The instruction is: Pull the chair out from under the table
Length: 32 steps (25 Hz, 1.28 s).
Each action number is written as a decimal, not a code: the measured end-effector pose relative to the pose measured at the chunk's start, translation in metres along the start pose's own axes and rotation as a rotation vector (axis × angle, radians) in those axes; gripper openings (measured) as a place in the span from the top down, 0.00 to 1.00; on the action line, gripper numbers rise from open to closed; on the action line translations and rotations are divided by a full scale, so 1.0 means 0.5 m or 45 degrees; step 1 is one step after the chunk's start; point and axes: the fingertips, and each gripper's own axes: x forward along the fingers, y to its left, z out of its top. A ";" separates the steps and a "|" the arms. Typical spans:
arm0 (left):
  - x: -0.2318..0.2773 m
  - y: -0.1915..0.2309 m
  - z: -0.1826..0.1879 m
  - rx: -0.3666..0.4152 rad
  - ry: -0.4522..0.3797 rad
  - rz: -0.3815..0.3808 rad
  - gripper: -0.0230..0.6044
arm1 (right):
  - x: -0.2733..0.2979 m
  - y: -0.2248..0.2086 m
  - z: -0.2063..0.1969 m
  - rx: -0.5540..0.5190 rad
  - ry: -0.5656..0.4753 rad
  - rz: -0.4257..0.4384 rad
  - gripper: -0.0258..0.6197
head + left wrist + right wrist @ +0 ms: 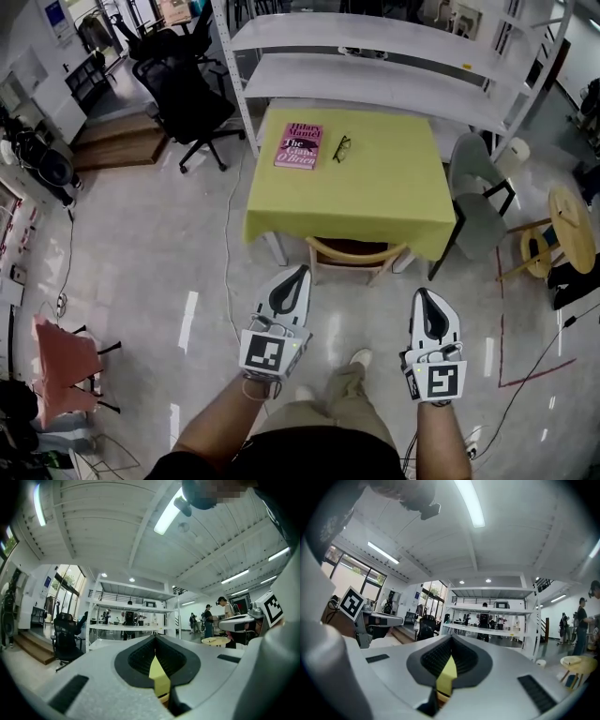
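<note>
The wooden chair (356, 251) stands pushed in under the table (384, 192). Only its curved back rail shows, at the near edge of the yellow cloth. The left gripper (302, 272) is close in front of the rail's left end. The right gripper (422, 294) is off to the right of the rail, nearer to the person. Both have their jaws pressed together with nothing between them. On the cloth lie a pink book (299, 145) and a pair of glasses (341, 148). A grey chair (476, 192) stands beside the table's right side.
</note>
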 end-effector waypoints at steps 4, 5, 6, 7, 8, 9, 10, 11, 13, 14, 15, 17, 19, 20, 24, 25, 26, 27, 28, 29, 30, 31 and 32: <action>0.043 0.013 0.002 -0.003 0.001 0.022 0.95 | 0.042 -0.029 -0.005 0.016 -0.006 0.015 0.95; 0.056 0.015 0.003 -0.001 -0.001 0.027 0.95 | 0.054 -0.037 -0.007 0.017 -0.008 0.020 0.95; 0.069 0.017 0.003 0.000 -0.004 0.032 0.95 | 0.065 -0.044 -0.009 0.016 -0.010 0.026 0.95; 0.083 0.019 0.002 0.000 -0.007 0.037 0.95 | 0.077 -0.050 -0.012 0.014 -0.011 0.032 0.95; 0.096 0.020 0.000 -0.001 -0.009 0.041 0.95 | 0.087 -0.056 -0.015 0.013 -0.012 0.039 0.95; 0.107 0.021 -0.003 -0.003 -0.008 0.044 0.95 | 0.097 -0.062 -0.018 0.013 -0.012 0.044 0.95; 0.118 0.022 -0.007 -0.004 -0.005 0.045 0.95 | 0.106 -0.067 -0.019 0.013 -0.011 0.048 0.95; 0.127 0.022 -0.011 -0.004 0.000 0.046 0.95 | 0.114 -0.073 -0.021 0.015 -0.010 0.052 0.95; 0.142 0.023 -0.018 -0.005 0.011 0.048 0.95 | 0.128 -0.083 -0.022 0.016 -0.007 0.059 0.95; 0.149 0.024 -0.020 -0.009 0.011 0.046 0.95 | 0.134 -0.089 -0.023 0.017 -0.006 0.062 0.95; 0.157 0.023 -0.020 -0.015 0.007 0.040 0.95 | 0.141 -0.094 -0.024 0.017 -0.005 0.065 0.95; 0.171 0.022 -0.015 -0.024 -0.010 0.026 0.95 | 0.155 -0.104 -0.026 0.017 -0.004 0.075 0.95; 0.184 0.023 -0.009 -0.027 -0.021 0.022 0.95 | 0.168 -0.112 -0.027 0.017 -0.002 0.085 0.95; 0.190 0.024 -0.007 -0.029 -0.024 0.024 0.95 | 0.173 -0.116 -0.028 0.019 -0.001 0.089 0.95; 0.214 0.026 -0.008 -0.019 -0.015 0.048 0.95 | 0.192 -0.132 -0.028 0.024 -0.004 0.103 0.95; 0.220 0.027 -0.010 -0.014 -0.005 0.058 0.95 | 0.195 -0.136 -0.028 0.023 -0.006 0.108 0.95; 0.226 0.028 -0.012 -0.013 0.003 0.067 0.95 | 0.199 -0.142 -0.028 0.023 -0.008 0.112 0.95; 0.232 0.028 -0.013 -0.016 0.008 0.075 0.95 | 0.204 -0.148 -0.028 0.023 -0.010 0.116 0.95; 0.238 0.027 -0.014 -0.017 0.012 0.081 0.95 | 0.207 -0.155 -0.029 0.024 -0.011 0.119 0.95; 0.243 0.025 -0.014 -0.016 0.015 0.084 0.95 | 0.211 -0.163 -0.030 0.027 -0.011 0.122 0.95; 0.249 0.022 -0.015 -0.013 0.017 0.086 0.95 | 0.214 -0.170 -0.032 0.030 -0.011 0.127 0.95; 0.255 0.019 -0.015 -0.007 0.018 0.087 0.95 | 0.218 -0.177 -0.035 0.032 -0.011 0.132 0.95; 0.262 0.015 -0.014 0.000 0.018 0.088 0.95 | 0.220 -0.183 -0.037 0.034 -0.009 0.137 0.95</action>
